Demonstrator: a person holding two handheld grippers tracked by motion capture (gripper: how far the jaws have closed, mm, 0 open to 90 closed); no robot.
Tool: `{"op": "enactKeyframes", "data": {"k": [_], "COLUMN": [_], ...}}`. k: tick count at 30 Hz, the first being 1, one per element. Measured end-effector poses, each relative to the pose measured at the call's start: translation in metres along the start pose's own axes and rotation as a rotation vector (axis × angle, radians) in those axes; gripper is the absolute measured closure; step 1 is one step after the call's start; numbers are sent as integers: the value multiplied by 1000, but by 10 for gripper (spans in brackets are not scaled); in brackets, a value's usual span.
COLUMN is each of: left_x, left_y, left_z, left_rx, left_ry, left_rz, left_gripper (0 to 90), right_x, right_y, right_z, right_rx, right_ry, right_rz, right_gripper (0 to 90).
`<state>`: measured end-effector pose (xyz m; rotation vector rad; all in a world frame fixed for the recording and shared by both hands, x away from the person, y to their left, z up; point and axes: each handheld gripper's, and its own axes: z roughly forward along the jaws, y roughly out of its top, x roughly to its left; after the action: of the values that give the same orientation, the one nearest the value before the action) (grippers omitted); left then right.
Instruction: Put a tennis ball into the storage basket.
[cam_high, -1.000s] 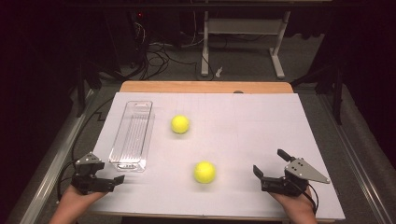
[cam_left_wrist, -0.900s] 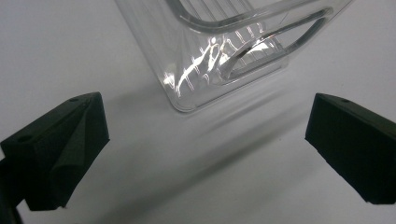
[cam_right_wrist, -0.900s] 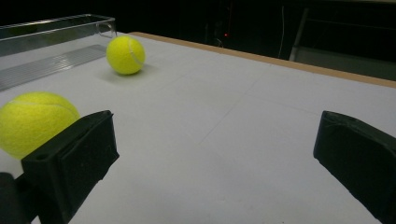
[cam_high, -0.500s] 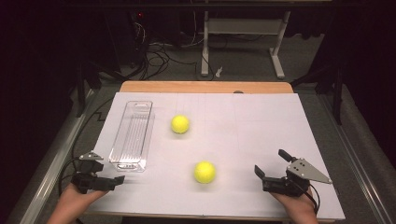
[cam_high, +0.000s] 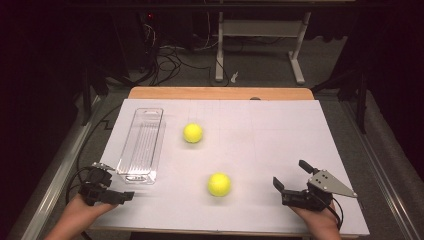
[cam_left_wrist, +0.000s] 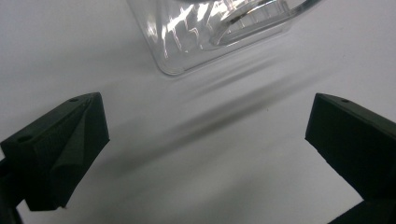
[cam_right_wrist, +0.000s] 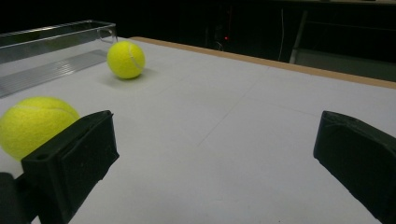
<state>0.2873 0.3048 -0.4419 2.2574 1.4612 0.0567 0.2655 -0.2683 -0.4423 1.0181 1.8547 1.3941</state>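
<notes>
Still, both hand-held grippers are waiting with jaws apart, holding nothing.
Nudging the near tennis ball (cam_high: 219, 184) with the right hand-held gripper (cam_high: 292, 189) risks rolling it away; the left hand-held gripper (cam_high: 111, 192) risks bumping the clear tray (cam_high: 141, 145).

Landmark: tray (cam_high: 141, 145), lying lengthwise on left part of table (cam_high: 280, 125). Far ball (cam_high: 193, 133) on table just right of tray's middle. Near ball (cam_high: 219, 184) farther right, past tray's near end. Left gripper (cam_high: 111, 192) at tray's near-left corner, apart. Right gripper (cam_high: 292, 180) well right of tray, beyond near ball.
</notes>
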Motion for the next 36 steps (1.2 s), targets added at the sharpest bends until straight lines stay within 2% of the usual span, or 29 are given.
{"op": "enactKeyframes", "data": {"k": [3,7,17,24,31,36], "left_x": [0,-1,-3,-6,-7,-10], "left_y": [4,6,10,13,14,15], "left_z": [-1,-2,-2,-3,-2,-2], "left_rx": [40,65,147,218,268,288], "left_ry": [2,14,-5,13,22,1], "left_rz": [0,8,7,29,41,48], "left_gripper": [6,6,6,6,6,6], "right_x": [0,-1,0,1,1,1], "right_y": [0,0,0,0,0,0], "right_z": [0,0,0,0,0,0], "right_rx": [-2,0,-1,1,0,1], "right_ry": [-1,-1,3,5,6,7], "right_rz": [0,1,-1,-4,-6,-6], "right_gripper": [1,1,1,1,1,1]}}
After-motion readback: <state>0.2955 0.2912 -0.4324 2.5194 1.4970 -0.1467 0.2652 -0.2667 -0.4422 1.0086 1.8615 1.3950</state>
